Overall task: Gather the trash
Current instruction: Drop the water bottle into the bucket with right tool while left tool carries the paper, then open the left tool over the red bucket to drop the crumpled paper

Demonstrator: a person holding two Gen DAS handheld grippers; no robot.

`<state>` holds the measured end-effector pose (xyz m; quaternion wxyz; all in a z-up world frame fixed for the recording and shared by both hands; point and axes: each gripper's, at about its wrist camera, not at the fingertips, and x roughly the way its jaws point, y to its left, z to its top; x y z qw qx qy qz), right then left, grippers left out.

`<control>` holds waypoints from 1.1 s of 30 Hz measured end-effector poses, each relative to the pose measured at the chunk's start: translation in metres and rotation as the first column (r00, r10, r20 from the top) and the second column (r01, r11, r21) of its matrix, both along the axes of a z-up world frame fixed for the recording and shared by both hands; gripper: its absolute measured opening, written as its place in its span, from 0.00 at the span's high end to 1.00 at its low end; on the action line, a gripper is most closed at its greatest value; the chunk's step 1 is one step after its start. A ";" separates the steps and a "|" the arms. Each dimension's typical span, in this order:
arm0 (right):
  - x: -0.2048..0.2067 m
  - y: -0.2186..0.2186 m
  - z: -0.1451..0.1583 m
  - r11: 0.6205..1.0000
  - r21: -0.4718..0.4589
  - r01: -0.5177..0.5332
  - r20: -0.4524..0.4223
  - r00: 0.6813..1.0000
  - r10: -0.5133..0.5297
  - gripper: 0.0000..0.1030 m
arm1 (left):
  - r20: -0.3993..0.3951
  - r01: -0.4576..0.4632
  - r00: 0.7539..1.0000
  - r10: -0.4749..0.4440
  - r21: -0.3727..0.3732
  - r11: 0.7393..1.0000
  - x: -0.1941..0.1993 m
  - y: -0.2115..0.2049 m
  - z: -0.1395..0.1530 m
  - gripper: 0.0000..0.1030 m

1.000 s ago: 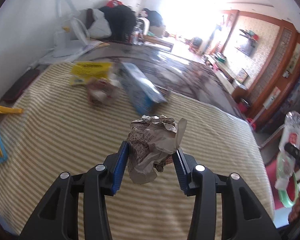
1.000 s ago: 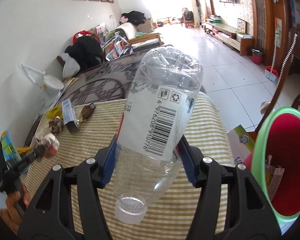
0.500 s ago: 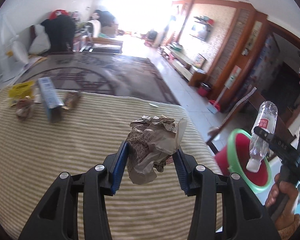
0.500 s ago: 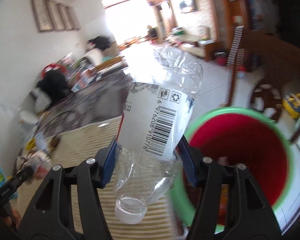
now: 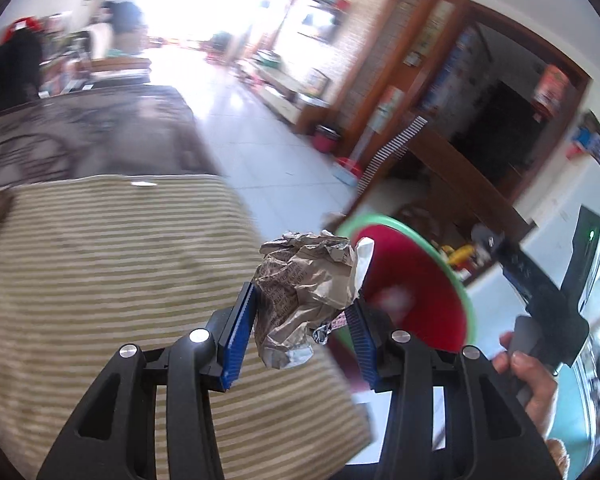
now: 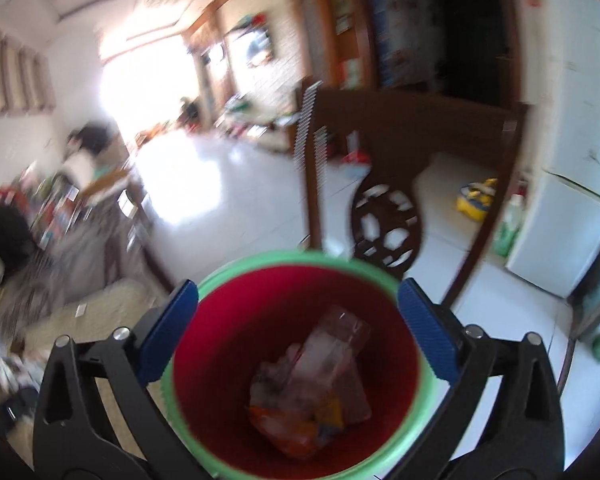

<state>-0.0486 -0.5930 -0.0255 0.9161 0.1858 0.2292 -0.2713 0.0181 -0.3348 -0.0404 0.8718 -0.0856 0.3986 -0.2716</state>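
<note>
The left gripper (image 5: 302,326) is clamped on a crumpled paper wad (image 5: 306,294). The right gripper (image 6: 298,330) is spread apart above the red bin (image 6: 236,320), lower centre of the frame. A plastic bottle (image 6: 328,356) lies inside.

blur: bottle (image 6: 332,344) and wrappers inside bin (image 6: 204,360) indistinct | cut off: bin's near rim at frame bottom | hidden: crumpled paper (image 5: 304,292) covers bin's left rim

Both views were bright, daylight pouring from the far window (image 5: 196,4) and blown out to pure white; glare spread over the tiled floor (image 6: 188,176). Heavy motion blur smeared the room and the bin rim (image 6: 292,260) in the right view. The striped desk (image 5: 100,264) was soft. Fisheye bending and dark vignette at edges.
</note>
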 end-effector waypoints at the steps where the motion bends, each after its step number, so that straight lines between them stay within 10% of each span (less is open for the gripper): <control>1: -0.006 -0.005 0.000 0.999 0.012 0.031 0.017 0.999 -0.032 0.05 | -0.004 0.039 0.999 -0.039 -0.006 0.999 0.001 -0.014 0.000 0.58; 10: -0.056 -0.051 -0.007 0.941 0.162 0.296 0.149 0.936 -0.320 0.05 | -0.024 0.214 0.976 -0.214 -0.025 0.977 0.016 -0.102 -0.001 0.58; 15: -0.054 -0.049 -0.008 0.943 0.145 0.301 0.149 0.935 -0.322 0.05 | -0.034 0.245 0.969 -0.245 -0.001 0.970 0.026 -0.117 -0.004 0.32; 33: 0.012 0.035 0.013 0.995 0.031 0.091 0.117 0.989 -0.094 0.05 | 0.115 -0.005 0.993 0.005 0.003 1.000 0.019 0.035 0.041 0.30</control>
